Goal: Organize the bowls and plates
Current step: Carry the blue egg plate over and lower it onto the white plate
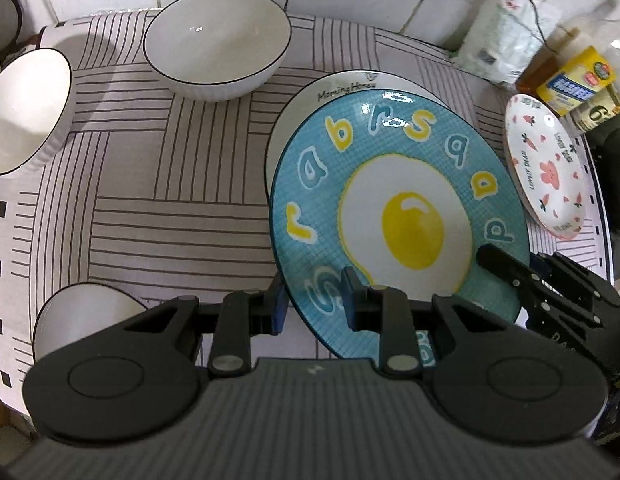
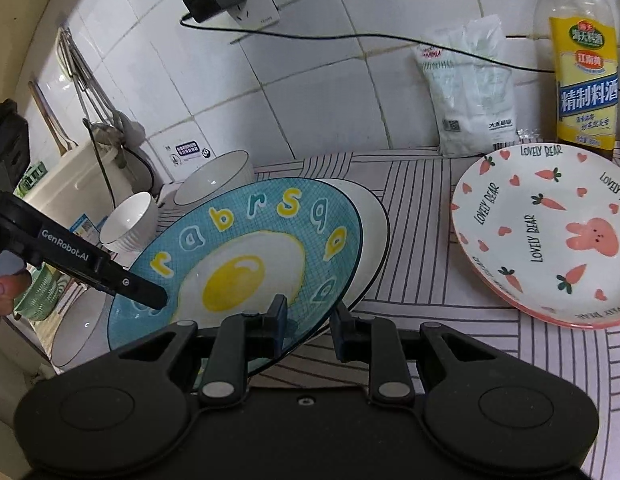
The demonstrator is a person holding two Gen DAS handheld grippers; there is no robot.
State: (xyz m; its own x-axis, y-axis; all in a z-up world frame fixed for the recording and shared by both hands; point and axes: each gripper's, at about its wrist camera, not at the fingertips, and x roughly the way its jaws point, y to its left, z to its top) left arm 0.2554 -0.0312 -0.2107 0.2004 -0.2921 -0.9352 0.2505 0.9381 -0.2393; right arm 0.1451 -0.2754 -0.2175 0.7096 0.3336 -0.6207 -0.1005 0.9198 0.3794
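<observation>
A blue plate with a fried-egg picture (image 1: pixel 398 208) (image 2: pixel 245 256) is held tilted above a white plate with a dark rim (image 1: pixel 342 88) (image 2: pixel 374 220). My left gripper (image 1: pixel 314 300) straddles its near-left rim, one finger on each side, apparently clamped. My right gripper (image 2: pixel 307 320) grips its right rim the same way. The left gripper also shows in the right wrist view (image 2: pixel 149 296), and the right gripper in the left wrist view (image 1: pixel 506 268). A carrot-and-bunny plate (image 1: pixel 546 172) (image 2: pixel 550 240) lies to the right. White bowls sit at the back (image 1: pixel 217 40) (image 2: pixel 217 180) and left (image 1: pixel 25 108) (image 2: pixel 129 220).
A small white bowl (image 1: pixel 81 316) sits at the near left on the striped cloth (image 1: pixel 169 184). A bottle (image 2: pixel 582 64), a white bag (image 2: pixel 470 88) and jars (image 1: pixel 578 80) stand by the tiled wall at the right. A utensil holder (image 2: pixel 69 176) stands at the left.
</observation>
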